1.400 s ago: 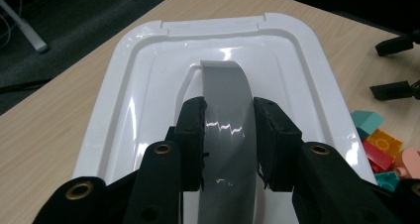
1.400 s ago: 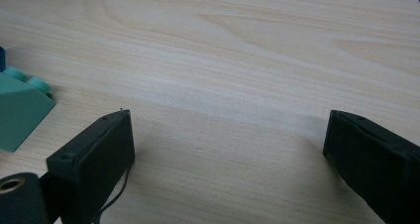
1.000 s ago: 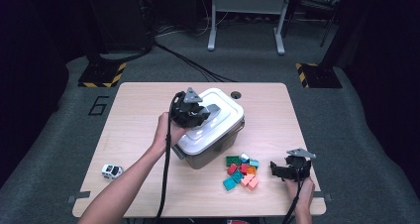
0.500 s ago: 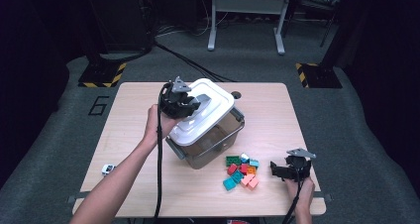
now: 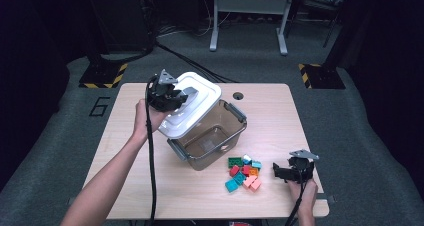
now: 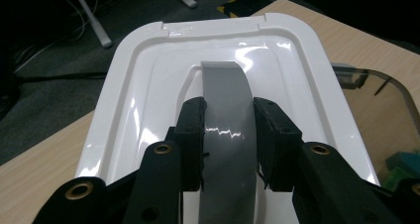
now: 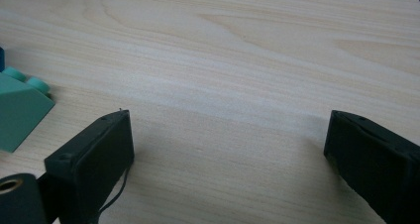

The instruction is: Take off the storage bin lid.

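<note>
Here the white lid hangs tilted over the rear-left rim of the clear brown storage bin, its near edge lower and overlapping the bin's left wall, so it is lifted off but not yet away from the opening. The lid's long axis runs from the bin's near-left corner toward its far side, and its grey handle follows that same line. The left gripper is clamped across that handle, jaws pressing on either flank of the strap, as the left gripper view shows; in the high view it sits at the bin's left rear. Any coming move of the lid therefore turns on carrying it leftward, away from the bin, since the bin's open mouth lies to the gripper's right.

Just right of the bin's near corner lies a pile of coloured toy bricks on the table. Right of the bin again, beyond the bricks, the right gripper rests low over bare wood with its jaws spread wide and nothing between them; a teal brick lies just beside its left jaw. This hand is far nearer the bricks.
</note>
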{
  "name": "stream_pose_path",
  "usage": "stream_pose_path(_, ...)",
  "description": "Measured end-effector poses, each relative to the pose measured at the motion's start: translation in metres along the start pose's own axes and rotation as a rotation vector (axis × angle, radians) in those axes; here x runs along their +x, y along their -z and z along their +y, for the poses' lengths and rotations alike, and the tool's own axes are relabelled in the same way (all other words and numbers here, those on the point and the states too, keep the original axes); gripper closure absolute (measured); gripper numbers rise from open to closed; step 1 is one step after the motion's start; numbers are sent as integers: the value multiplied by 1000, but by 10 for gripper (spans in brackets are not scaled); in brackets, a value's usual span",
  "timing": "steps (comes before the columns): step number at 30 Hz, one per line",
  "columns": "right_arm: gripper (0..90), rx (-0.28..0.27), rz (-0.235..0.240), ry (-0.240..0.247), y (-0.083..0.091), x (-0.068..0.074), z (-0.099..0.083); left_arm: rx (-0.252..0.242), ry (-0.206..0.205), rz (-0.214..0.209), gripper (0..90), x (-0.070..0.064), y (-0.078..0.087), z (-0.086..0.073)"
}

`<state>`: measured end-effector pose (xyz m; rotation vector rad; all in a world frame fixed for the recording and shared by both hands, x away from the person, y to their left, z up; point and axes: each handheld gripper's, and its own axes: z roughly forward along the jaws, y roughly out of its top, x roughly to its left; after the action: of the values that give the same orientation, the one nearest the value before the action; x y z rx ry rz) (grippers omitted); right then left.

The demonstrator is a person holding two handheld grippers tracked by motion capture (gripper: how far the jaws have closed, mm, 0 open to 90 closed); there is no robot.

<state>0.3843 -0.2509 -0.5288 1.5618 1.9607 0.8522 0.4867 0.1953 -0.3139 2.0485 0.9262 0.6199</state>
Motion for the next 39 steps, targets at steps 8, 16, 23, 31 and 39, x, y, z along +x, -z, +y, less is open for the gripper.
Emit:
stream_pose_path(8,43,1,1,3,0,0,0,4,50,55,665,25,3,-7)
stream_pose_path(16,44,0,1,3,0,0,0,24,87,100,665,45,2,-15)
stream_pose_path(23,44,0,1,3,0,0,0,27,145,163,664,66,3,-28)
stream_pose_path(31,45,-1,0,4,0,0,0,33,215,216,664,87,2,-47)
stream_pose_path(39,46,0,-1,5,0,0,0,48,278,270,664,101,-5,-72)
